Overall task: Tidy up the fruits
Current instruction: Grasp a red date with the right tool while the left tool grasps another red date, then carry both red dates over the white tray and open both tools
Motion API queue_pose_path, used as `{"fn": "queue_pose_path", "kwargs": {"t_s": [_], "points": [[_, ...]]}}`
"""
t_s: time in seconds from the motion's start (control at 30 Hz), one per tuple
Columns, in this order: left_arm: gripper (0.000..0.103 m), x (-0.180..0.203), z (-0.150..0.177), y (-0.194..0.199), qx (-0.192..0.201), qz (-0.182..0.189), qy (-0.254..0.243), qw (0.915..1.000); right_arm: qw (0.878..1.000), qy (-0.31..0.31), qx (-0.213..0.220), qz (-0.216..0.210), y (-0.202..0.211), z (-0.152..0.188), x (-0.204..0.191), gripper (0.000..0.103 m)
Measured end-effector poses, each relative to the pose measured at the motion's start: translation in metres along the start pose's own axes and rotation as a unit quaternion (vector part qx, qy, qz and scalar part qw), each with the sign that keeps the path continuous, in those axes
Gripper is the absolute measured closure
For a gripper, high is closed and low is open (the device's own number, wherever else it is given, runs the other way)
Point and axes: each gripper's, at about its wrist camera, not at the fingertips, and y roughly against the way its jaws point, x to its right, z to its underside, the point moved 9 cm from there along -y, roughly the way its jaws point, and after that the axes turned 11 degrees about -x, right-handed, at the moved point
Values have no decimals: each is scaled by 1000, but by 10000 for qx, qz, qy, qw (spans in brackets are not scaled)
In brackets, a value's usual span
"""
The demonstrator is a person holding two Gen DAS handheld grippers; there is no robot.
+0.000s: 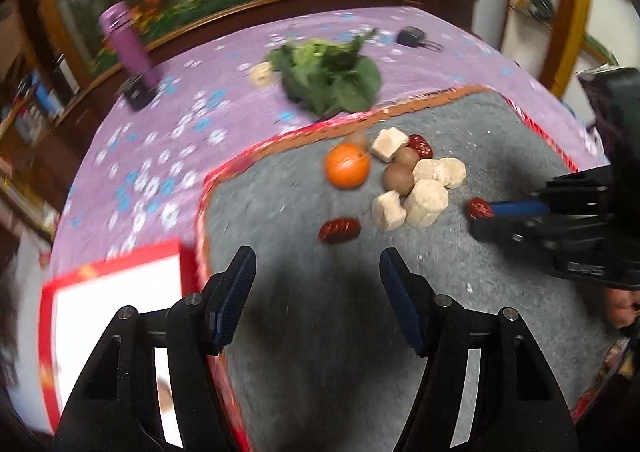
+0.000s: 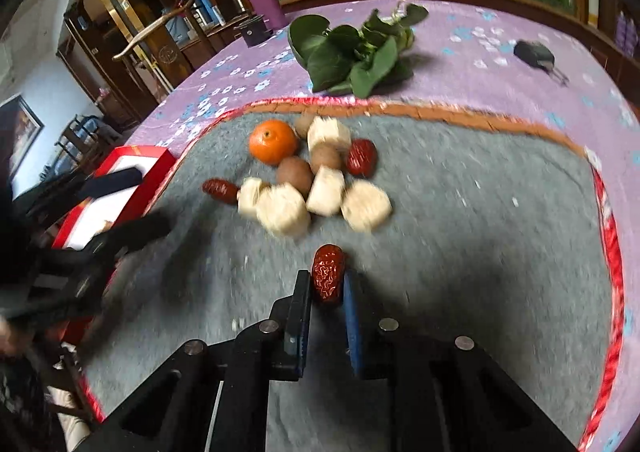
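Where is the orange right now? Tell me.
The orange sits on the grey mat, at the far left of the food pile in the right wrist view, beside a brown round fruit and near the mat's red border.

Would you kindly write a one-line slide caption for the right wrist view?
Right gripper jaws shut on a red date over the grey mat, beside an orange and pale chunks.

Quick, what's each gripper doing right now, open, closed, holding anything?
Left gripper: open, nothing between its fingers.
Right gripper: shut on a red date.
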Motion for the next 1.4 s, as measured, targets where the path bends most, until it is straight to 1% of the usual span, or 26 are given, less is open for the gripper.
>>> {"fn": "queue_pose_path", "kwargs": {"t_s": [0.07,0.1,0.13,0.17,0.2,0.27,0.33,0.37,0.4,0.47,0.5,0.57,0.6,0.63,0.73,0.77,0.8,0.87,1.0,1.07,1.17,1.23,1.3,1.33,1.4], "points": [[38,6,-9,-10,-44,72,-321,9994,9997,-96,-9,-214,2,5,2,87],[39,7,-13,-12,-64,108,-399,9991,9995,-117,-7,-306,2,6,3,87],[39,10,-18,-17,-84,200,-544,9983,9993,-130,-3,-353,2,7,4,87],[42,12,-21,-20,-112,249,-624,9977,9989,-176,-1,-428,2,6,4,87],[48,13,-23,-24,-154,292,-716,9969,9986,-205,1,-486,3,6,5,87],[57,18,-26,-31,-211,371,-956,9945,9982,-211,19,-556,3,7,5,87],[59,23,-27,-32,-166,528,-1145,9919,9979,-212,35,-619,4,8,5,87],[67,25,-27,-32,-150,611,-1204,9907,9977,-222,37,-639,4,8,5,87],[72,27,-26,-32,-151,698,-1293,9890,9976,-221,36,-657,4,8,5,87],[73,27,-24,-34,-222,739,-1386,9873,9975,-217,38,-672,4,8,4,87],[76,27,-21,-35,-284,804,-1417,9862,9974,-222,40,-685,4,9,5,87],[80,28,-11,-46,-548,741,-1552,9836,9974,-219,37,-686,4,9,5,87],[82,27,-11,-44,-491,877,-1512,9834,9974,-227,26,-682,4,9,6,87],[82,25,-11,-44,-528,948,-1414,9840,9974,-231,31,-676,4,9,6,87],[83,26,-9,-45,-527,976,-1322,9850,9976,-254,21,-636,4,7,6,87],[85,25,-10,-45,-524,999,-1221,9861,9977,-263,17,-623,4,7,6,87],[87,26,-10,-45,-511,1030,-1118,9871,9979,-263,11,-587,3,7,5,87],[87,26,-10,-45,-466,1056,-890,9893,9984,-246,5,-512,3,7,4,87],[88,20,-3,-39,-440,1090,-218,9928,9991,-227,-39,-347,4,8,-1,87],[88,17,2,-34,-376,1036,-13,9939,9989,-193,-79,-418,4,10,-8,87],[88,13,14,-14,-132,1050,308,9939,9977,-138,-118,-652,5,9,-22,87],[87,6,23,5,105,914,496,9945,9975,0,-86,-700,6,7,-36,87],[87,-5,36,25,295,911,780,9923,9965,154,-57,-823,6,3,-56,87],[87,-14,48,40,449,818,940,9912,9959,198,-42,-879,5,2,-63,87],[87,-27,62,55,607,711,1153,9889,9935,348,1,-1084,3,-4,-87,87]]}}
